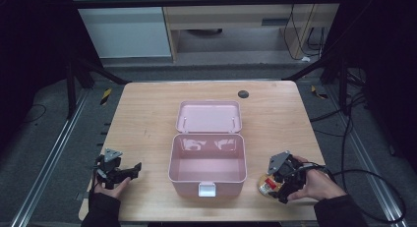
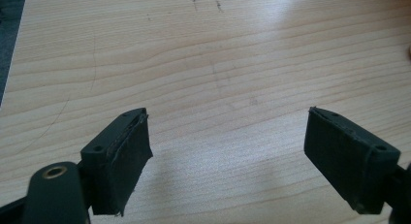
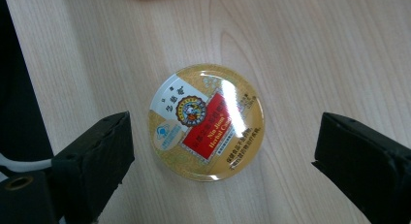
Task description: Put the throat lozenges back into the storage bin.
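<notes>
We list, taking the pink box as our landmark:

1. Pink box, mid-table, lid thrown back on the far side, white latch on the near wall. We see nothing inside it.

2. Round candy tin, gold lid with a red and white label, lying flat on the table to the right of the box, near its front right corner and apart from it.

3. Right claw, right of the box, poised over the tin. Its jaws stand wide, one on either side of the tin, neither pad touching it. Nothing lies between tin and box.

4. Left claw, left of the box, well apart from it, jaws wide over bare wood, holding nothing.

5. Dark round disc, beyond the box near the far table edge.
</notes>
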